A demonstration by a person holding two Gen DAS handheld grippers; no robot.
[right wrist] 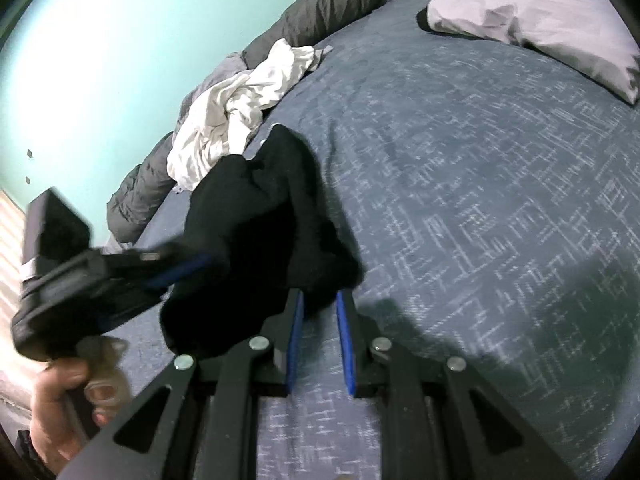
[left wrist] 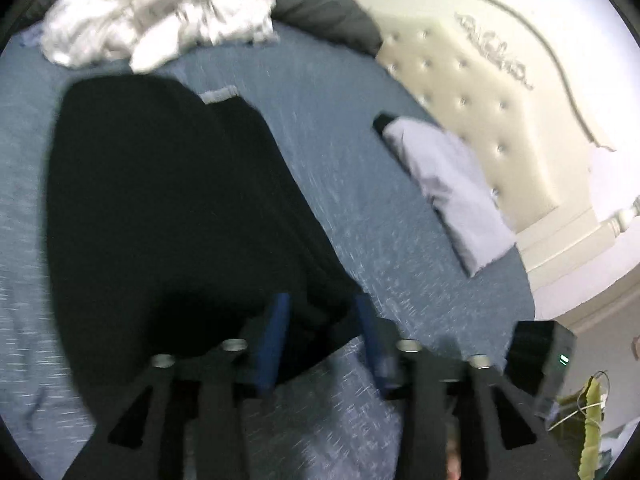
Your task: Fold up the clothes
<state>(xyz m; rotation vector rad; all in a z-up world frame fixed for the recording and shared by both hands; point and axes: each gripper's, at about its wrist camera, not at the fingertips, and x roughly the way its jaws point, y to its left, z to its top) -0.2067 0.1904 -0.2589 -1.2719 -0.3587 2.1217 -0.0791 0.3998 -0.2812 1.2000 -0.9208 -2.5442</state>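
Note:
A black garment [left wrist: 160,200] lies spread across the blue patterned bedspread [left wrist: 360,152]. Its near corner sits between the blue pads of my left gripper [left wrist: 322,302], whose jaws stand apart without pressing on it. In the right wrist view the same garment [right wrist: 256,216] rises in a bunched fold off the bedspread [right wrist: 480,200]. My right gripper [right wrist: 320,298] is shut on its near edge. The left gripper [right wrist: 192,268] reaches in from the left against the cloth, held by a person's hand [right wrist: 60,400].
A crumpled white garment [left wrist: 152,20] [right wrist: 240,112] lies beyond the black one, against a dark grey duvet [left wrist: 320,4] [right wrist: 340,0]. A pale pillow [left wrist: 448,192] [right wrist: 540,20] rests by the cream tufted headboard [left wrist: 480,100]. A teal wall [right wrist: 100,60] borders the bed's far side.

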